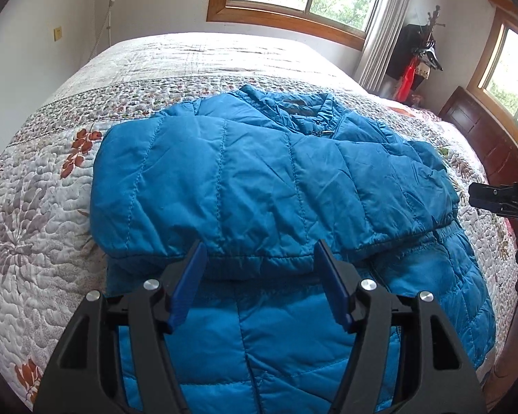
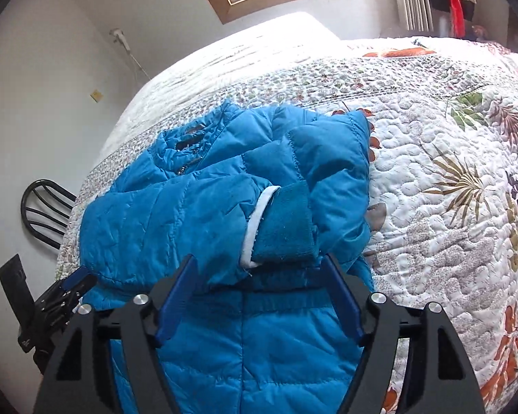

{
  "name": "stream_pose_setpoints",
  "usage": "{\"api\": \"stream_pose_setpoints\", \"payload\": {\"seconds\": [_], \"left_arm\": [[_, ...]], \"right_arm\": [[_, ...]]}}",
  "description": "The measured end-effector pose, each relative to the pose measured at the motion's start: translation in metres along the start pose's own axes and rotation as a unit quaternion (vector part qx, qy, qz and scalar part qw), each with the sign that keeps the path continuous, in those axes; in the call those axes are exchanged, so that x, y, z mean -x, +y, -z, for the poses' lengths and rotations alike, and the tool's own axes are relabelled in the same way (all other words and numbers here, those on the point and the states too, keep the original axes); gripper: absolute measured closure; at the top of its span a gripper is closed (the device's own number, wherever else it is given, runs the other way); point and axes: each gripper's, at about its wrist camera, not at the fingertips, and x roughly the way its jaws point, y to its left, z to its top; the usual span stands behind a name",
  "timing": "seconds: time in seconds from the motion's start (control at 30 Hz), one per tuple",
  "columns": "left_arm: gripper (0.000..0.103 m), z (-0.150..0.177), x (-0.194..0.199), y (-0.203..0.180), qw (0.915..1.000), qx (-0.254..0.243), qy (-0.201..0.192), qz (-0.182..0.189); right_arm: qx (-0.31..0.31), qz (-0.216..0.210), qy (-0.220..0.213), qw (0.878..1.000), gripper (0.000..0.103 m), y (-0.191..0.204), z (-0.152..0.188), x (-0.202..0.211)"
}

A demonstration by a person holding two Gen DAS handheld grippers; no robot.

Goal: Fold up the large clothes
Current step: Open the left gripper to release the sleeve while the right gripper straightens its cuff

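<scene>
Sunlit windows look onto a bed [image 1: 51, 172] covered with a flowered quilt, and on it lies a blue padded jacket [image 1: 259, 179], spread just ahead of and beneath both grippers. The left gripper [image 1: 260, 276] hovers over the jacket with its blue fingers [image 1: 186, 283] apart and nothing between them; directly ahead of its tips lies a sleeve folded across the chest. The right gripper [image 2: 259, 293] also has its fingers apart, empty, with the other sleeve's cuff [image 2: 283, 227] and its white lining edge lying just beyond the tips, apparently let go there. The collar [image 2: 186, 138] sits farther ahead of both. As far as I can judge, the sleeves are already folded inward over the body, so the fold is partly done; what seems left is to bring the lower half, which runs under the grippers toward the person, up over the top half, and perhaps to smooth the puffy panels. No box, basket or drawer shows in either view, so nothing can be said of where the folded jacket will go.
</scene>
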Motion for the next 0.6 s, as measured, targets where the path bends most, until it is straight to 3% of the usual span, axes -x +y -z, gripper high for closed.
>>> {"api": "stream_pose_setpoints", "payload": {"seconds": [0.1, 0.17, 0.2, 0.23, 0.3, 0.43, 0.6], "left_arm": [[0.039, -0.004, -0.005, -0.003, 1.0, -0.004, 0.003, -0.004], [0.038, -0.005, -0.009, -0.005, 0.9999, -0.006, 0.006, -0.006], [0.038, -0.006, -0.01, -0.006, 0.9999, -0.008, 0.006, -0.008], [0.038, -0.006, -0.011, -0.007, 0.9999, -0.01, 0.005, -0.011], [0.038, -0.005, -0.01, -0.008, 0.9998, -0.015, 0.0, -0.013], [0.036, -0.005, -0.011, -0.011, 0.9997, -0.023, -0.001, -0.012], [0.036, -0.004, -0.028, -0.01, 0.9995, -0.023, 0.017, -0.014]], "right_arm": [[0.005, 0.017, 0.025, 1.0, 0.033, 0.003, -0.009, -0.029], [0.014, 0.038, 0.029, 0.999, 0.054, 0.007, -0.009, -0.042], [0.018, 0.03, 0.026, 0.999, 0.071, 0.01, -0.008, -0.045], [0.026, 0.028, 0.019, 0.999, 0.08, 0.013, -0.008, -0.044], [0.039, 0.039, -0.007, 0.998, 0.086, 0.018, -0.007, -0.034], [0.029, 0.06, -0.042, 0.997, 0.088, 0.008, -0.013, -0.013], [0.011, 0.061, -0.001, 0.998, 0.085, -0.011, -0.013, -0.049]]}}
